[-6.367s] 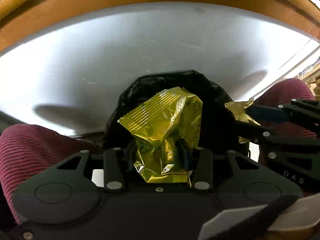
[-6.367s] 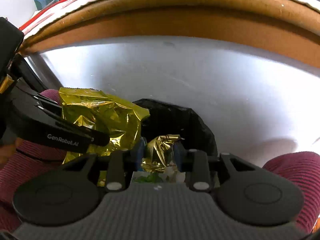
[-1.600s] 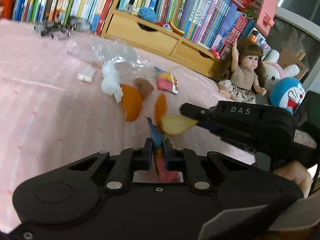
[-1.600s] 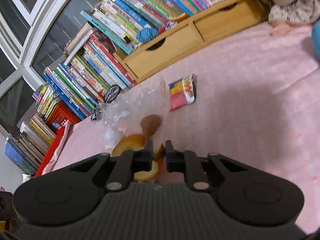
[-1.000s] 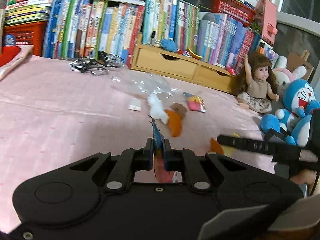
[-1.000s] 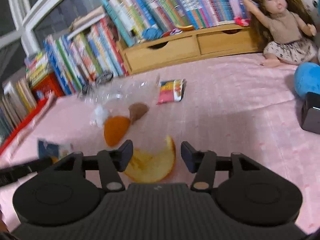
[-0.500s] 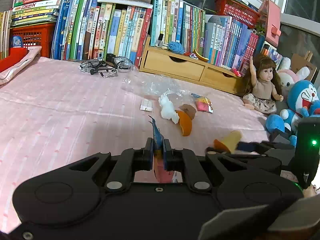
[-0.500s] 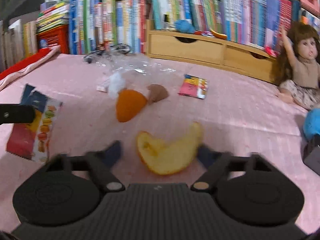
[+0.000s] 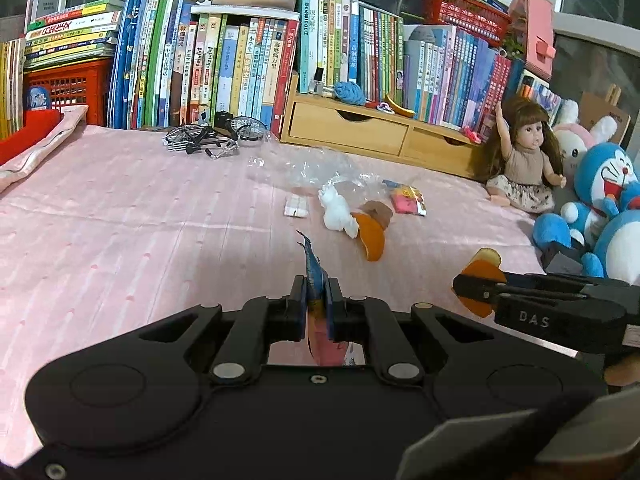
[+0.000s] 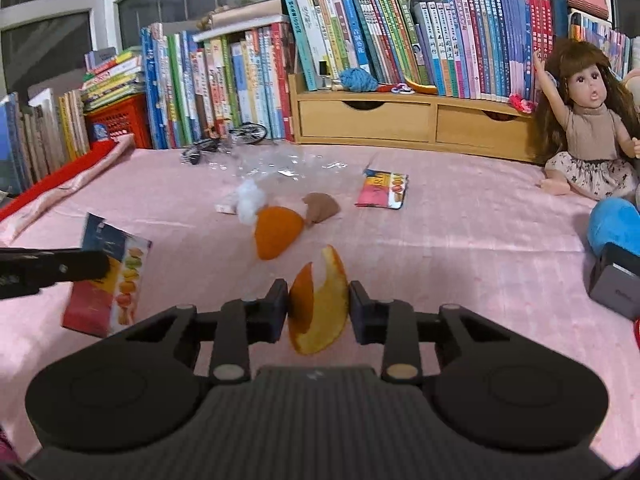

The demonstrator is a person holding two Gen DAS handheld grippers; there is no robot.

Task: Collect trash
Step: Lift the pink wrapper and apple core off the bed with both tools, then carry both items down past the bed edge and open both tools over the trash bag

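Your left gripper (image 9: pixel 316 304) has its fingers squeezed tight on a snack wrapper (image 10: pixel 110 276), lifted off the pink bed (image 10: pixel 460 240). More trash lies ahead: an orange peel (image 10: pixel 276 230) and a small packet (image 10: pixel 382 190). Your right gripper (image 10: pixel 319 312) has just been closing, and its fingers now pinch a peel piece (image 10: pixel 320 306).

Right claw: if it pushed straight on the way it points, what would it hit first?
Probably the loose orange peel piece on the pink bedspread, just ahead of the right claw and its held peel; depth is uncertain.
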